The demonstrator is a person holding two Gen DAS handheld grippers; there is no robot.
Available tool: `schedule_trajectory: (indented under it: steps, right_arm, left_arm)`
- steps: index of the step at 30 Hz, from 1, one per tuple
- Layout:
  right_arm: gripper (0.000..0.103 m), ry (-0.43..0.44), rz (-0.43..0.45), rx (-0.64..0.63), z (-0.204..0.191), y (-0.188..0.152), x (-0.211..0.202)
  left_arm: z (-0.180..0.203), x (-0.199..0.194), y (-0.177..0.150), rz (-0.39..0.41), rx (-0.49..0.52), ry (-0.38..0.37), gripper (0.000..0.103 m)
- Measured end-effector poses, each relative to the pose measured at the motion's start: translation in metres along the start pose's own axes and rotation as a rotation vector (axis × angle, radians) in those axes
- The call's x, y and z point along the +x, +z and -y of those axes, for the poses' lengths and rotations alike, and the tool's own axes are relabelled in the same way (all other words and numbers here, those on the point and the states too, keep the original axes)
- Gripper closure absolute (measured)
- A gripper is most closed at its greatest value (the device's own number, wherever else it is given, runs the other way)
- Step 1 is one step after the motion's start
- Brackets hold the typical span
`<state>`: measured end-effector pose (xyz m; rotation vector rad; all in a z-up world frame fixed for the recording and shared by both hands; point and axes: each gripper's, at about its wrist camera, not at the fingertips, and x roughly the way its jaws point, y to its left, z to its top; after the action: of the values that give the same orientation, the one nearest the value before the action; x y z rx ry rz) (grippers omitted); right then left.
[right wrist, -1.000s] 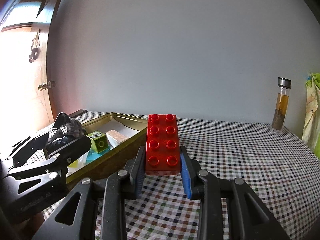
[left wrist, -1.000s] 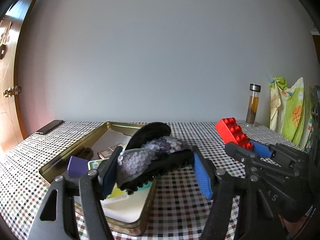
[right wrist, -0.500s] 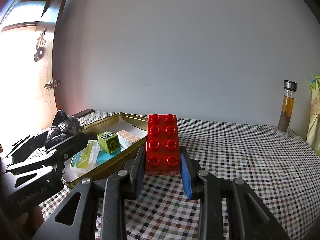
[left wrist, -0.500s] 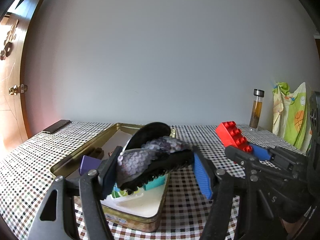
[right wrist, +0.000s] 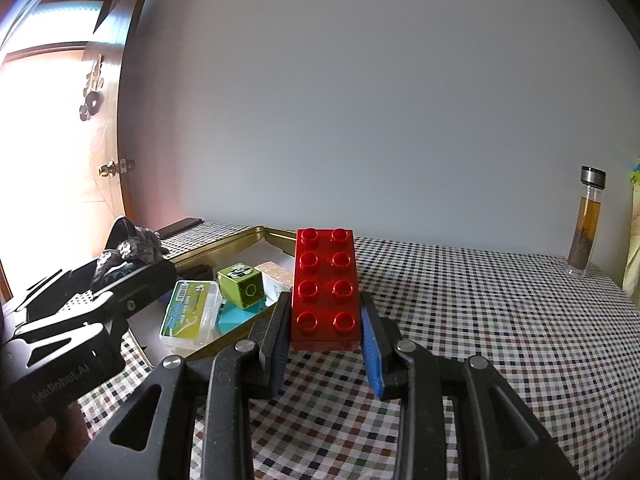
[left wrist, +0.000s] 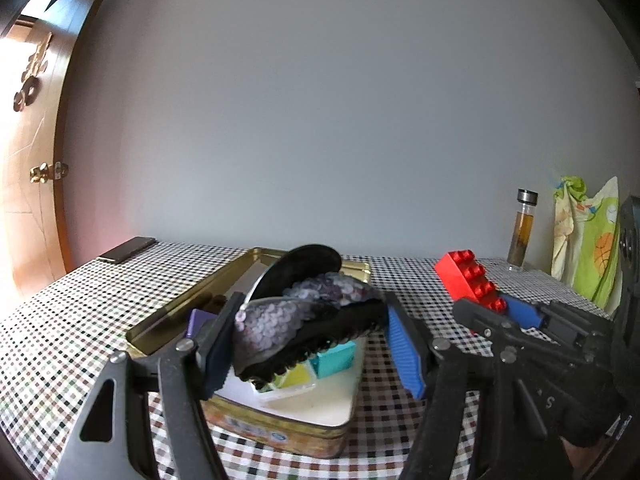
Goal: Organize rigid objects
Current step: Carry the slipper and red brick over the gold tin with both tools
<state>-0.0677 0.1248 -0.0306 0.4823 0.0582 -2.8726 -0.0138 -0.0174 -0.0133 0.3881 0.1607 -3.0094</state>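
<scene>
The left gripper [left wrist: 316,344] is clamped on a sequined black hair clip [left wrist: 304,320], its fingers pressing the clip's two ends and holding it in the air over the near end of a gold tin box [left wrist: 280,428]. The right gripper [right wrist: 325,336] is closed on a red building brick [right wrist: 325,288], studs facing up, gripping its long sides above the checkered tablecloth [right wrist: 500,320] just beside the tin's right rim. The tin lies open toward the left side of the table, its length running away toward the far edge. Inside it, at the near end, a white plastic case with a green label [right wrist: 192,314] lies flat, with a teal block [left wrist: 334,358] beside it and a green cube [right wrist: 242,288] sitting on top; a purple block [left wrist: 198,322] lies against the left wall. A glass bottle of amber liquid [right wrist: 585,222] stands upright at the far right corner, and a dark phone [left wrist: 128,249] lies at the far left corner.
</scene>
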Motion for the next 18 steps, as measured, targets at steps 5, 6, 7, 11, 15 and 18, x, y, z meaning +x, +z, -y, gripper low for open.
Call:
schedule_trajectory:
  steps: [5,6,7,11,15,18]
  right_arm:
    - [0.069,0.017,-0.008,-0.025,-0.011,0.000,0.003]
    - [0.069,0.022,-0.009,-0.030,-0.014,0.000,0.004]
    - [0.069,0.028,-0.010,-0.034,-0.016,0.000,0.005]
    - [0.069,0.041,-0.017,-0.053,-0.025,0.000,0.008]
    - [0.069,0.047,-0.019,-0.063,-0.030,-0.001,0.009]
    - [0.069,0.051,-0.024,-0.068,-0.033,-0.001,0.011]
  left_arm:
    - [-0.020,0.001,0.001,-0.005,-0.041,0.025,0.036]
    - [-0.024,0.001,0.001,-0.009,-0.054,0.022,0.036]
    - [-0.026,0.002,0.001,-0.014,-0.058,0.026,0.036]
    - [-0.033,0.002,0.001,-0.020,-0.080,0.023,0.036]
    - [-0.037,0.003,0.001,-0.019,-0.091,0.034,0.036]
    - [-0.042,0.005,0.002,-0.018,-0.100,0.049,0.036]
